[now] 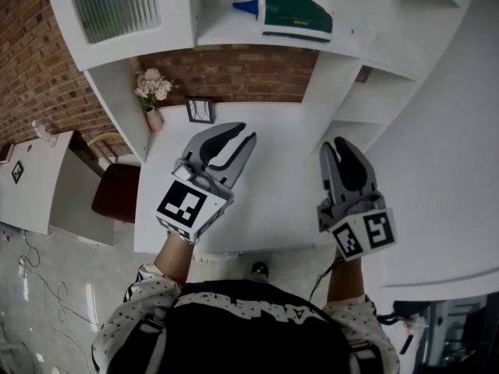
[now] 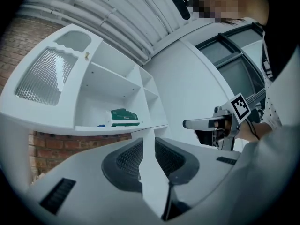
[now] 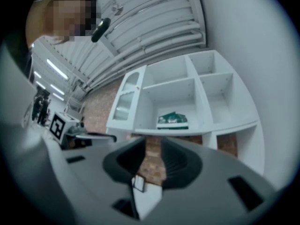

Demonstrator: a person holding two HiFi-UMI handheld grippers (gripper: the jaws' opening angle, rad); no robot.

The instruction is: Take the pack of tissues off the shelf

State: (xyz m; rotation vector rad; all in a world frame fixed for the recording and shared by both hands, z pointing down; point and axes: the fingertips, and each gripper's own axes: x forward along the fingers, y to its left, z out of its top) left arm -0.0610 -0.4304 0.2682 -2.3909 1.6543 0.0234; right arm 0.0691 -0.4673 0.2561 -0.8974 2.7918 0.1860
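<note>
1. White wooden shelf unit, open compartments, standing on a brick-backed white desk. It is the reference for every entry below.
2. Green-and-white soft pack of tissues: lies flat on the board of the shelf unit's wide middle compartment, towards that compartment's right side. It is untouched and nothing holds it.
3. Small blue object: on the same board of the shelf unit, just left of the pack and touching or nearly touching it. What it is cannot be made out.
4. Left gripper, grey two-jaw claw with a marker cube: held low in front of the shelf unit, over the desk below the pack's compartment and well apart from the pack. The jaws stand a little apart with nothing between them.
5. Right gripper, same make: in front of the shelf unit's lower right part, below the pack and well apart from it. The jaws are parted and empty, and the pack shows above their gap in the right gripper view.
6. Small dark-framed picture and vase of pale flowers: on the desk under the shelf unit's left side, clear of both claws.
7. Progress, as a judgement: nothing of the task is done. The reach up to the compartment, the grip on the pack and the lift off the board are all left.
</note>
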